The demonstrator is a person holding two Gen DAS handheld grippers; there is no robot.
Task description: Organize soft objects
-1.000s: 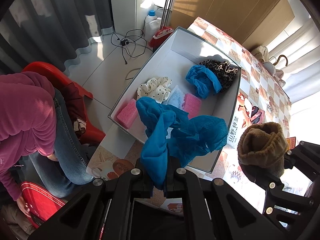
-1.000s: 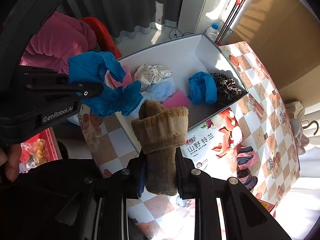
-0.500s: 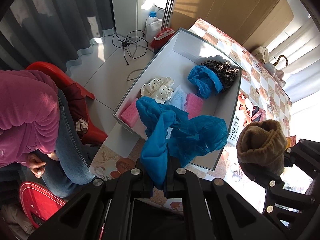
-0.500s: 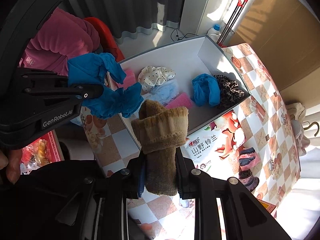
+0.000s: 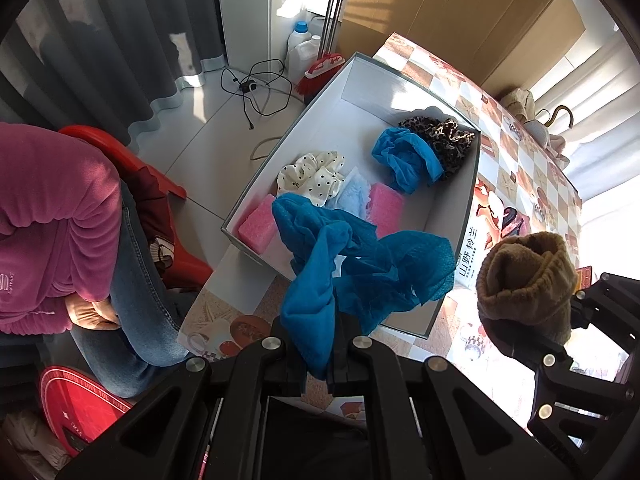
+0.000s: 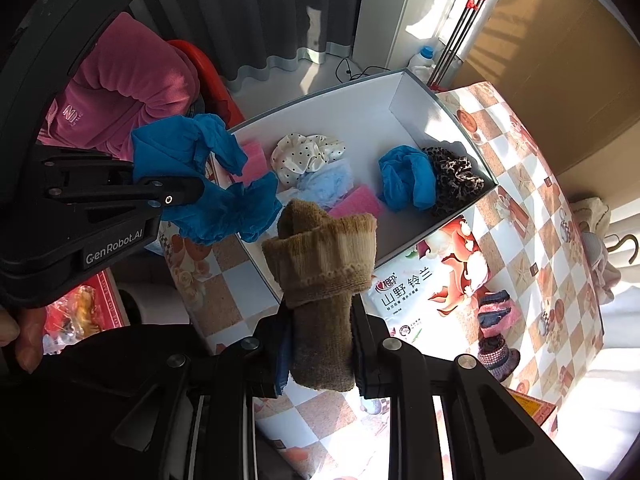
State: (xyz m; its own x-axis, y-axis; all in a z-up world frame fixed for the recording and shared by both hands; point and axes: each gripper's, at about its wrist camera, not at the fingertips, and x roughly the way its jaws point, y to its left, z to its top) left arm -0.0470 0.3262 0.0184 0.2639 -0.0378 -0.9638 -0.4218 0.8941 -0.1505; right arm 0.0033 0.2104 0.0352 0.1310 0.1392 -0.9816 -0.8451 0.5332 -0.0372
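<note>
1. Blue stocking (image 5: 320, 280), a thin crumpled piece of mesh fabric, is pinched in the left gripper (image 5: 318, 344); its jaws are pressed nearly together on a bunched strand, and the rest fans out loose above the near end of the box (image 5: 456, 216).
2. In the right wrist view the same stocking (image 6: 208, 184) hangs from the left gripper (image 6: 176, 196), over the box's (image 6: 416, 92) near left corner and not touching the things inside.
3. Brown sock (image 6: 324, 280), thick and rolled with its cuff folded back, is clamped upright in the right gripper (image 6: 320, 344); the jaws sit partly spread, pressed to the roll's two sides.
4. From the left wrist view the sock (image 5: 524, 280) shows at the right with the right gripper (image 5: 532, 340) under it, held above the checked tablecloth (image 5: 520, 168) just beside the box.
5. Inside the white box lie a second blue stocking (image 5: 404, 160) touching a leopard-print cloth (image 5: 444, 140), a polka-dot cloth (image 5: 312, 176), a pale blue cloth (image 5: 352, 196) and two pink sponges (image 5: 256, 224) (image 5: 386, 204).
6. The held stocking covers part of the near box floor and the edges of the near sponge, and the box's near wall is partly hidden behind it.
7. Small knitted items (image 6: 494, 316) on the tablecloth are too small to name.
8. A person in a pink top (image 5: 48, 216) and jeans is cut off at the left edge.
</note>
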